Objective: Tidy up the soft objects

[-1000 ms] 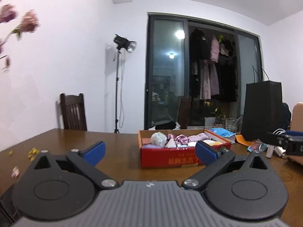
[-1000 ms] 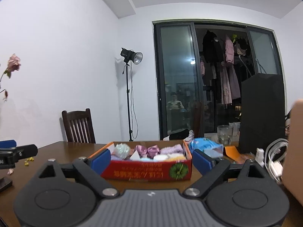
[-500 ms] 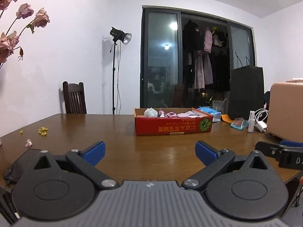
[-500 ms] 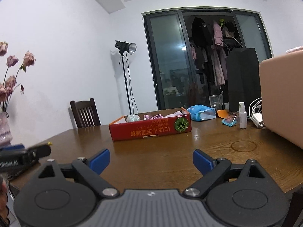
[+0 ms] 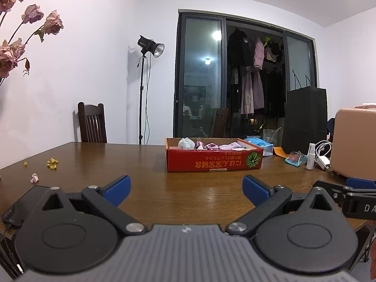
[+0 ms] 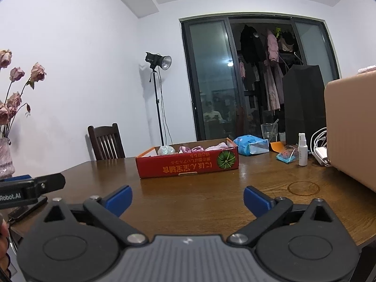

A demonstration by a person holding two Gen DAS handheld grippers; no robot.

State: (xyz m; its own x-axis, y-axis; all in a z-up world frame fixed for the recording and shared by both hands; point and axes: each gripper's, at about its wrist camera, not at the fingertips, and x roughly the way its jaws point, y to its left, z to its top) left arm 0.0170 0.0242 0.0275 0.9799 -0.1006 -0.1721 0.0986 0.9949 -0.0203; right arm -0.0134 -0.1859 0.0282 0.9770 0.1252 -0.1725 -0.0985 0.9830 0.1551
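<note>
While both grippers are hovering wide open and empty, the red cardboard box (image 6: 188,163) of pastel soft cloth items (image 6: 199,148) is sitting at twelve o'clock ahead of the right gripper (image 6: 187,199), long side facing it; the left gripper (image 5: 186,189) is sitting about equally far.

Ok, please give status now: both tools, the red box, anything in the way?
Left tool open, empty. Right tool open, empty, jaws just widened. Red box of soft items on table, untouched. Path to box clear.
</note>
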